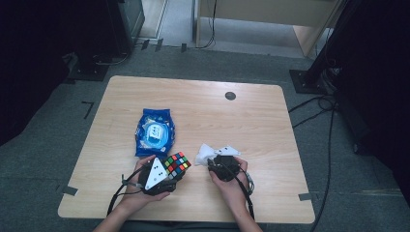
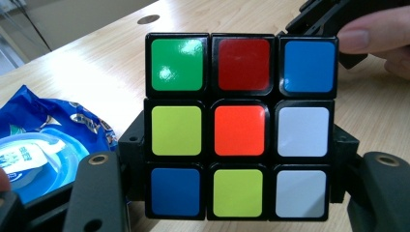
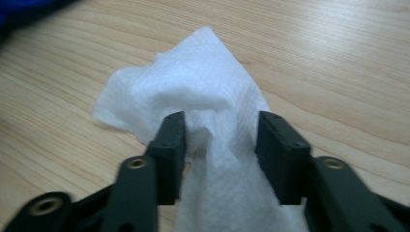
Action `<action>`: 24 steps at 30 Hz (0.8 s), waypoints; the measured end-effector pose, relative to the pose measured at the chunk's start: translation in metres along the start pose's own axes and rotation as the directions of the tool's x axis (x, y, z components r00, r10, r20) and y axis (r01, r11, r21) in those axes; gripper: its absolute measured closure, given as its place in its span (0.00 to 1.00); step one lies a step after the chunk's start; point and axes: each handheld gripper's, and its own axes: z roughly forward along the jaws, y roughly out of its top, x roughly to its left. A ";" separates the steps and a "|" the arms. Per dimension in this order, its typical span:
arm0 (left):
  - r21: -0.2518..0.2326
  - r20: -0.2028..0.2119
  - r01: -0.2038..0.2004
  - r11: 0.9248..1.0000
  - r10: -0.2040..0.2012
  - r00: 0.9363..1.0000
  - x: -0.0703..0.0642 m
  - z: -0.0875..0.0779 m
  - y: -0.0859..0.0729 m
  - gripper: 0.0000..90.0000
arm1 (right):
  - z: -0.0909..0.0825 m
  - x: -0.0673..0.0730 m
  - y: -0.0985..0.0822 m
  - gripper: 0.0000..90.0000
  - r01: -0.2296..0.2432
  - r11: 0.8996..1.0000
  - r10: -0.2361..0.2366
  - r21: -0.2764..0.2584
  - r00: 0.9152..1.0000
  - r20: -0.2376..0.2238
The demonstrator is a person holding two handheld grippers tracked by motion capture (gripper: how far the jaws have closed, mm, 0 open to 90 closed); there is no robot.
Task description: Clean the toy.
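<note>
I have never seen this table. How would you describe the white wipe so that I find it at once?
Start at the wooden table and go to its near edge, where two hands work. The white wipe lies crumpled between the jaws of the right tool, to the right of the colourful puzzle cube. It is the one soft, plain white thing; the blue packet behind is glossy and printed.

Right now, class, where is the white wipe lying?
In the high view the white wipe lies on the table's near half, right of the puzzle cube, between the right hand-held gripper's jaws.
</note>
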 end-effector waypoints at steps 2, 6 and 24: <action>-0.006 0.008 0.006 1.000 -0.006 1.000 0.001 -0.001 0.001 0.38 | -0.001 -0.002 -0.001 0.90 0.021 1.000 -0.021 0.000 1.000 -0.016; -0.014 0.023 0.011 1.000 -0.011 1.000 0.000 -0.001 0.002 0.38 | -0.003 -0.012 0.000 0.99 -0.054 0.999 0.054 0.006 0.981 -0.187; -0.016 0.074 -0.010 1.000 0.011 0.997 -0.010 0.003 0.003 0.38 | -0.060 0.040 0.022 0.99 -0.088 0.953 -0.110 -0.289 0.789 -0.604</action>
